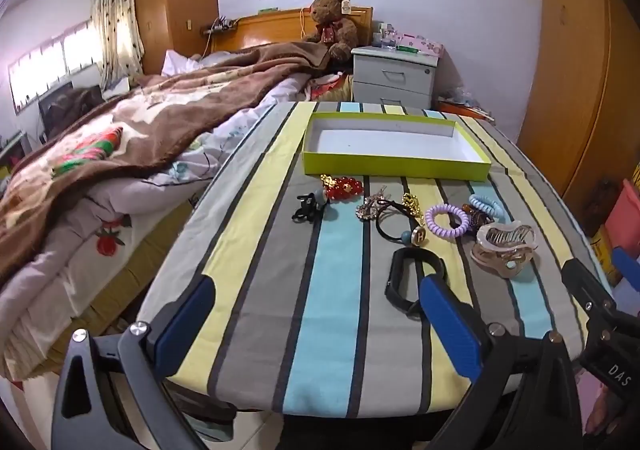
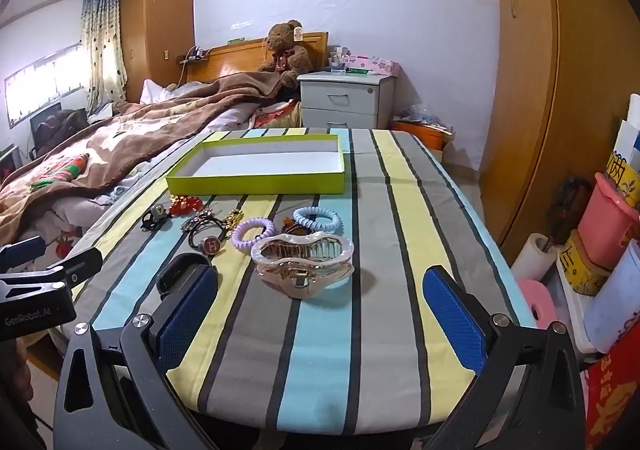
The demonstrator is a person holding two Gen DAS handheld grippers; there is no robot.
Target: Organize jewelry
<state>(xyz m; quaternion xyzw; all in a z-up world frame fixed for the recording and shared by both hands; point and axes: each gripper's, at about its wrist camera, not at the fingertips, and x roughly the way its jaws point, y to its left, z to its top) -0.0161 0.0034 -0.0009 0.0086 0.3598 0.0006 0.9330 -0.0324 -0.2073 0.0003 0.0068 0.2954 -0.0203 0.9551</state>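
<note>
An empty yellow-green box lies at the far side of the striped table. In front of it lie a red bead piece, a black clip, a black hair tie with a round charm, a purple coil tie, a blue coil tie, a large pinkish claw clip and a black band. My left gripper is open above the table's near edge. My right gripper is open just before the claw clip.
The table is covered by a striped cloth. A bed with a brown blanket is at the left. A grey nightstand stands behind the table. A wooden wardrobe and a cluttered shelf with a pink bucket are at the right.
</note>
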